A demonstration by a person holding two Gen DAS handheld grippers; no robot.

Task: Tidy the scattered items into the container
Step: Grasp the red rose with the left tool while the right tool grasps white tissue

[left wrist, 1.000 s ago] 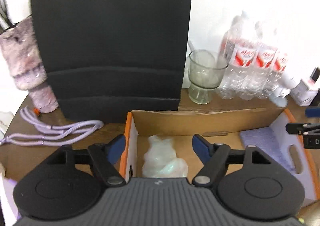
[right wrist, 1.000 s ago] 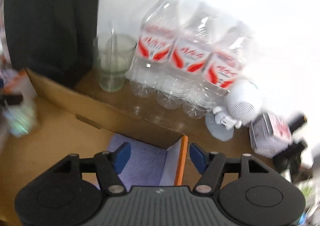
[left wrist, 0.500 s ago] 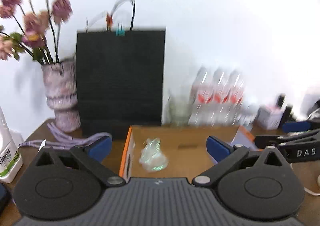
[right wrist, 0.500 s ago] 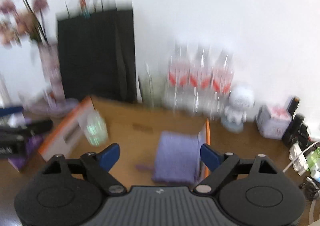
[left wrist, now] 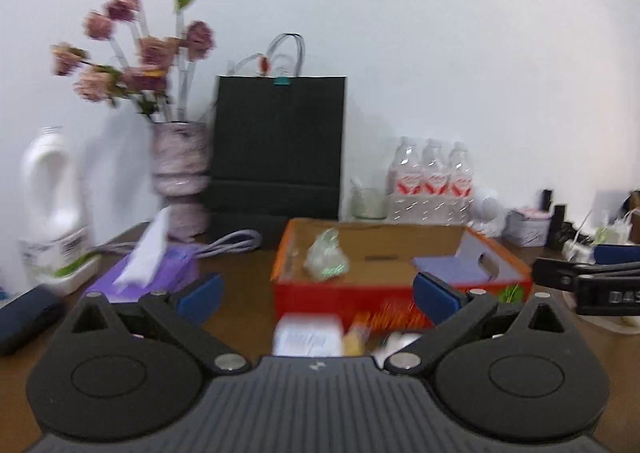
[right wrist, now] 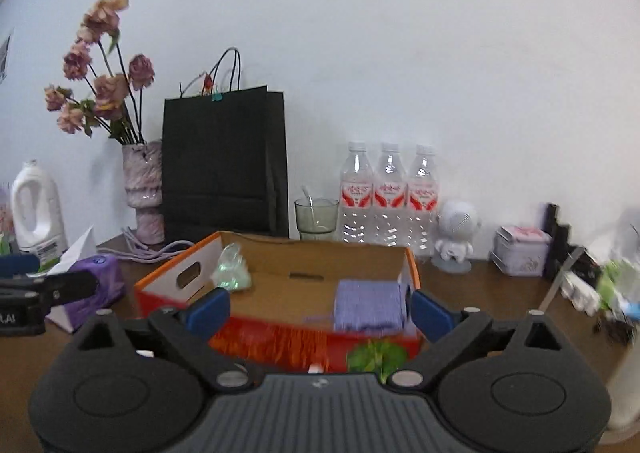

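Now, from the left wrist view: the left gripper (left wrist: 316, 295) stands spread wide, nothing between its blue pads (left wrist: 199, 297), its jaws having just been opening. Straight ahead of it sits the orange cardboard box (left wrist: 344, 295) on the brown table (left wrist: 244, 285). Inside the box, towards the left, lies a crumpled clear bag (left wrist: 326, 259); towards the right lies a purple cloth (left wrist: 448, 269). Just this side of the box, close under the gripper, some blurred white and yellow bits (left wrist: 308, 337) (too smeared to name). Left of the gripper, a purple tissue pack (left wrist: 160, 269). Off to the right edge, the right gripper (left wrist: 588, 273) pokes in.

Over to the right wrist view: the right gripper (right wrist: 320, 311) is also released, jaws having just been opening, with nothing pinched. Dead ahead sits the box (right wrist: 276, 337), the cloth (right wrist: 368, 305) just beyond the right pad and the bag (right wrist: 232, 269) beyond the left one. Something green and leafy (right wrist: 376, 357) lies against the box's near wall. Behind the box, a black paper bag (right wrist: 224, 165) and three water bottles (right wrist: 388, 197) line the wall.
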